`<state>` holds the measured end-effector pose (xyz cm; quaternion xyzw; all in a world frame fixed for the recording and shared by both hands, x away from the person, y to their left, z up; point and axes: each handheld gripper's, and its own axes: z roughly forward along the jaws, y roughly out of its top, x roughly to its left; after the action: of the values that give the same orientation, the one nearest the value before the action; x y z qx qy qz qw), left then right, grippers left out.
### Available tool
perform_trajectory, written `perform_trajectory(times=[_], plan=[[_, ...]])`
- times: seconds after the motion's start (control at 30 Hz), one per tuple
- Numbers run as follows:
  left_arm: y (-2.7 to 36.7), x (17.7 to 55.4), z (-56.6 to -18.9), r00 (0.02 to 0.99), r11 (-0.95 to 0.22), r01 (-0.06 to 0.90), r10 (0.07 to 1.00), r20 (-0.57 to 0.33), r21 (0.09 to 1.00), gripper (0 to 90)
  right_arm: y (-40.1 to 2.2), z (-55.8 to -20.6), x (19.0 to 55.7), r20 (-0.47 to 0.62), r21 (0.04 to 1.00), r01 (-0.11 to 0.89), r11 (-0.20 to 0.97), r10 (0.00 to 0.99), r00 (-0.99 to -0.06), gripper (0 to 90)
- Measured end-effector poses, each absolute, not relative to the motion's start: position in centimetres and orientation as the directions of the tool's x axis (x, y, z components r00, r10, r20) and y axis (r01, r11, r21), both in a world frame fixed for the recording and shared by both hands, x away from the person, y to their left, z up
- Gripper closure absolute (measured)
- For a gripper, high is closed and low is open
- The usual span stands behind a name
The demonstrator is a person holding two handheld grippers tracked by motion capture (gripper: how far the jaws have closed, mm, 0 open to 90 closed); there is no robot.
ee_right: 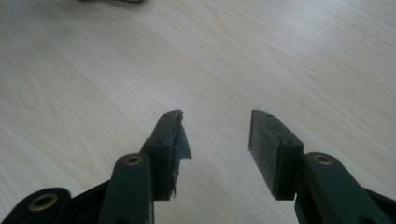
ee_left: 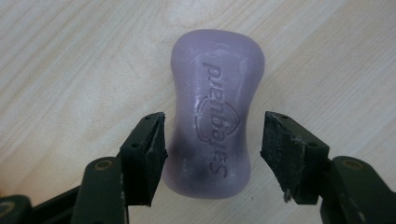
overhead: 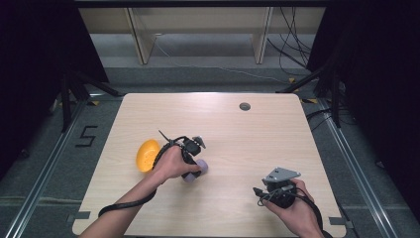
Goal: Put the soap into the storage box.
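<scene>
— What do we see on the pale wooden table (overhead: 237, 139)?
— A translucent purple waisted soap bar (ee_left: 214, 112), lying flat, embossed lettering up; we see it just beside an orange bowl (overhead: 147, 154).

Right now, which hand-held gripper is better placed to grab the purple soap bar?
The left hand-held gripper: its open jaws already straddle the purple soap bar. The right hand-held gripper sits apart over bare table.
</scene>
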<state>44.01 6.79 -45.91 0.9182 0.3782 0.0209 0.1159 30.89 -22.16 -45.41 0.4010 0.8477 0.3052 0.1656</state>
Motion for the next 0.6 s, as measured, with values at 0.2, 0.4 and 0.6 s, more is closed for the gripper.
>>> perform_trajectory(times=[0.2,0.4,0.6], plan=[[6.57,44.09,-46.27,0.693,-0.668,0.712,0.718,-0.061,0.217,39.1,-22.16,-45.43,30.91,-0.039,0.648,0.577,0.498,0.778,-0.627,54.4],[6.51,44.30,-46.79,0.687,-0.665,0.717,0.725,-0.053,0.206,38.7,-22.25,-45.54,30.99,-0.057,0.650,0.561,0.512,0.769,-0.636,53.9],[6.28,44.45,-46.88,0.683,-0.662,0.724,0.728,-0.059,0.195,38.5,-22.22,-45.49,30.92,-0.046,0.649,0.572,0.502,0.776,-0.629,53.5]])
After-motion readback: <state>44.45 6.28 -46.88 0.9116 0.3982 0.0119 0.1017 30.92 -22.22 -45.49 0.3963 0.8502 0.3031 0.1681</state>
